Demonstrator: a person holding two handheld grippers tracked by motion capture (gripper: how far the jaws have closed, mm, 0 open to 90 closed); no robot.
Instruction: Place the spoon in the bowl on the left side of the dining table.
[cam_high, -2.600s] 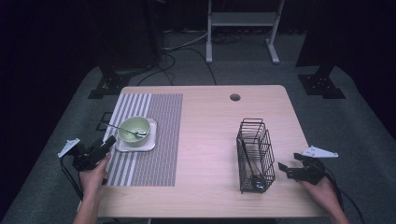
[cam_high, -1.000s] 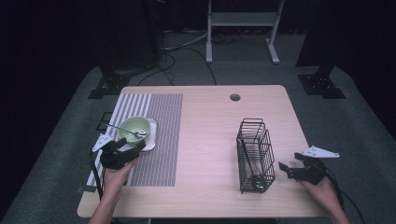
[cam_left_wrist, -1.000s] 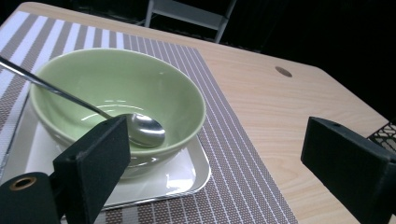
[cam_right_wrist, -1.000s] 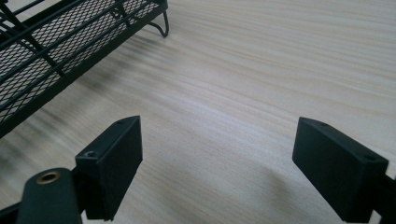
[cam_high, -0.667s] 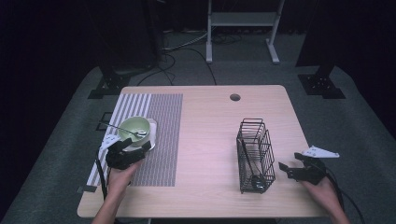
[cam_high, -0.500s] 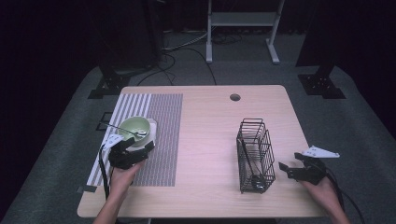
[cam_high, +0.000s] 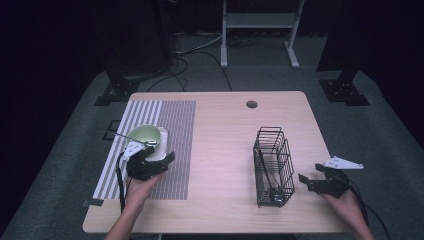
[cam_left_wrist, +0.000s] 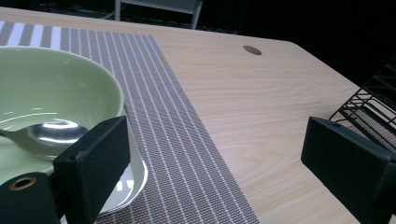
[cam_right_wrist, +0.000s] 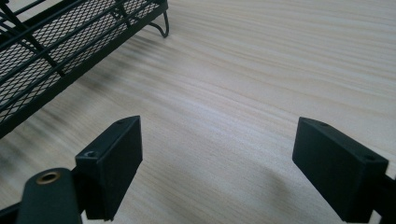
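Left gripper (cam_high: 159, 156) has come in from the table's left edge, where it hung a couple of seconds ago, and now sits over the striped placemat (cam_high: 170, 130) right at the near side of the green bowl (cam_high: 144, 136); its jaws are spread wide, one of them just in front of the bowl's wall in the left gripper view, whether touching it I cannot tell. Across the light wooden table (cam_high: 225, 130) nothing else has shifted: the black wire rack (cam_high: 272, 165) stands where it did at the right, and the right gripper (cam_high: 312, 181) rests beside it, jaws apart over bare wood, exactly as in the earlier pictures (the hand behind it has not budged). The bowl (cam_left_wrist: 51, 93) sits on a white plate (cam_left_wrist: 126, 184) on the placemat (cam_left_wrist: 163, 121), both unmoved. A metal spoon (cam_left_wrist: 51, 133) lies inside the bowl, its handle sticking out over the far-left rim in the high view.
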